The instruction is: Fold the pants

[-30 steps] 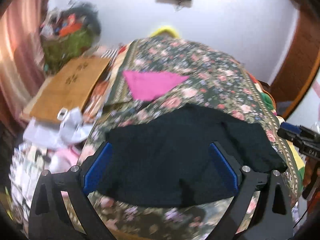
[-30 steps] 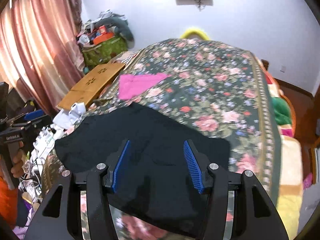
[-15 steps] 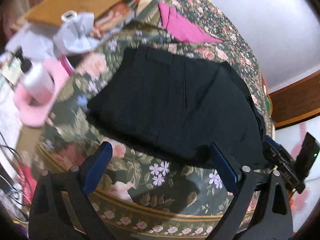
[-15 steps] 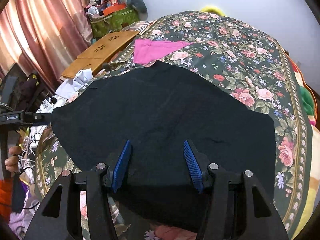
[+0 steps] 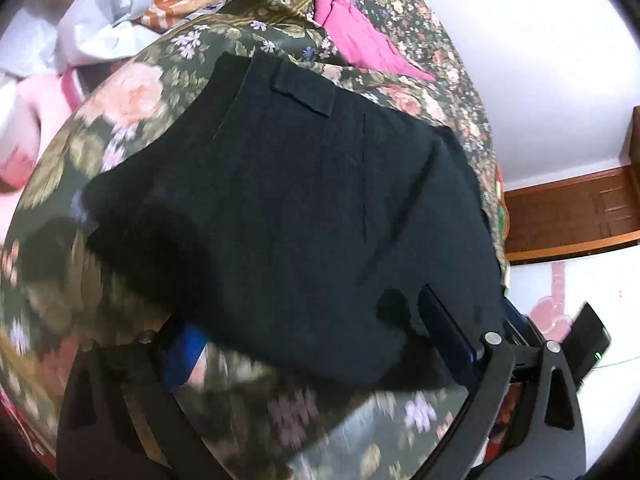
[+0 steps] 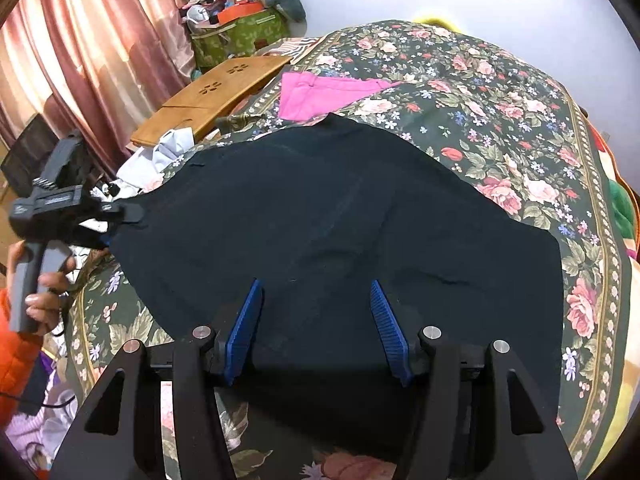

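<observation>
1. The black pants (image 6: 344,236) lie spread flat on the flowered bedspread (image 6: 500,92), at the near end of the bed, with their near edge running along the bed's edge right in front of both tools.

2. Their long axis runs sideways across the right camera's view: one end reaches toward the left gripper (image 6: 120,216), the other stretches off to the right near the bedspread's patterned border.

3. From the left camera a pocket flap shows on the far part of the cloth, so I take that end for the waist, though I can't be sure.

4. The right gripper (image 6: 316,328) hangs over the near edge about midway along the cloth. Its blue fingers (image 6: 244,328) are spread wide with only flat fabric showing between them; nothing is pinched.

5. The left gripper (image 5: 316,344) sits at the pants' left end. Its fingers are also spread, and the near hem lies across the gap between them; one blue finger (image 5: 184,354) shows partly under the hem. The picture is smeared there, so I can't tell whether it touches the cloth.

6. My guess is that the coming move depends on this: the left tool is already at an end and nearer a corner, while the right one is mid-length and would need to go sideways to reach the far end.

7. A pink cloth (image 6: 320,92) lies farther up the bed, just beyond the pants.
</observation>
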Available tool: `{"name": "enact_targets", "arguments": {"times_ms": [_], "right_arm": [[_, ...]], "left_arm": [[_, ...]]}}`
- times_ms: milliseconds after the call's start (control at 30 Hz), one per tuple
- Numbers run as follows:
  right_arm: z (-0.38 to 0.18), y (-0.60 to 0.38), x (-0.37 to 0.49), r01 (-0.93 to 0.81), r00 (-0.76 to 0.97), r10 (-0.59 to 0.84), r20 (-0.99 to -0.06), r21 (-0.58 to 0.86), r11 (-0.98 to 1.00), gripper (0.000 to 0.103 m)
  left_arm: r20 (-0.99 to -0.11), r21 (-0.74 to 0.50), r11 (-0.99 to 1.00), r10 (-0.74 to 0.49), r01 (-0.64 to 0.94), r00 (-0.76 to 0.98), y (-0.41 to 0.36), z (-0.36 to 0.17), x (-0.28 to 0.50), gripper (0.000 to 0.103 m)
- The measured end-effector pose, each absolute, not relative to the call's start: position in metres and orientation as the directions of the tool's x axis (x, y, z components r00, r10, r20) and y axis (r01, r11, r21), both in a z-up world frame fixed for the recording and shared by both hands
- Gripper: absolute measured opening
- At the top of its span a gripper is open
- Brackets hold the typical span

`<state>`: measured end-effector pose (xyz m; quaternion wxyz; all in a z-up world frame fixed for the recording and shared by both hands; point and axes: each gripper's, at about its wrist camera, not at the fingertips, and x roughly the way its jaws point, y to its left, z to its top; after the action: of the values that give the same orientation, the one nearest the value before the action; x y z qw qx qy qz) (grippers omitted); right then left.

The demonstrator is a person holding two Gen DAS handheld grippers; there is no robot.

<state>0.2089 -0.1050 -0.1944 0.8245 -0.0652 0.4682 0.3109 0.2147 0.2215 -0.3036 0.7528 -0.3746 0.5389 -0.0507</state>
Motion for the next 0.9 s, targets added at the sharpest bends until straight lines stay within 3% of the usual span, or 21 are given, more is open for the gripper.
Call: {"name": "enact_targets", "arguments": {"times_ms": [67, 167, 200, 267, 333, 533, 700, 900], "right_arm": [[-0.195, -0.105, 0.209, -0.572, 0.367, 0.455, -0.812, 0.189, 0.799, 0.054], [-0.194, -0.106, 0.210, -0.568, 0.367, 0.458, -0.809, 0.195, 0.799, 0.054], [-0.195, -0.106, 0.210, -0.567, 0.367, 0.458, -0.809, 0.196, 0.800, 0.054], [-0.193, -0.106, 0.209, -0.561, 0.373, 0.458, -0.807, 0.197, 0.804, 0.054], [-0.191, -0.105, 0.207, -0.561, 0.375, 0.463, -0.803, 0.201, 0.803, 0.054], [-0.173, -0.121, 0.203, -0.538, 0.365, 0.540, -0.758, 0.302, 0.787, 0.054], [-0.161, -0.151, 0.199, -0.491, 0.433, 0.518, -0.738, 0.288, 0.822, 0.054], [-0.173, -0.189, 0.208, -0.378, 0.461, 0.452, -0.764, 0.292, 0.879, 0.054]], "left_arm": [[-0.793, -0.592, 0.729, -0.451, -0.344, 0.410, 0.223, -0.305, 0.226, 0.092], [-0.829, -0.531, 0.772, -0.387, -0.350, 0.403, 0.222, -0.304, 0.238, 0.067], [-0.836, -0.514, 0.781, -0.364, -0.354, 0.410, 0.223, -0.302, 0.239, 0.051], [-0.830, -0.509, 0.789, -0.344, -0.345, 0.438, 0.223, -0.297, 0.238, 0.042], [-0.825, -0.499, 0.799, -0.319, -0.336, 0.468, 0.223, -0.288, 0.236, 0.023], [-0.836, -0.277, 0.897, -0.049, -0.343, 0.547, 0.218, -0.236, 0.227, 0.018], [-0.763, -0.043, 0.950, 0.168, -0.308, 0.624, 0.197, -0.183, 0.219, 0.017], [-0.661, 0.061, 0.974, 0.204, -0.218, 0.723, 0.156, -0.137, 0.221, 0.017]]}}
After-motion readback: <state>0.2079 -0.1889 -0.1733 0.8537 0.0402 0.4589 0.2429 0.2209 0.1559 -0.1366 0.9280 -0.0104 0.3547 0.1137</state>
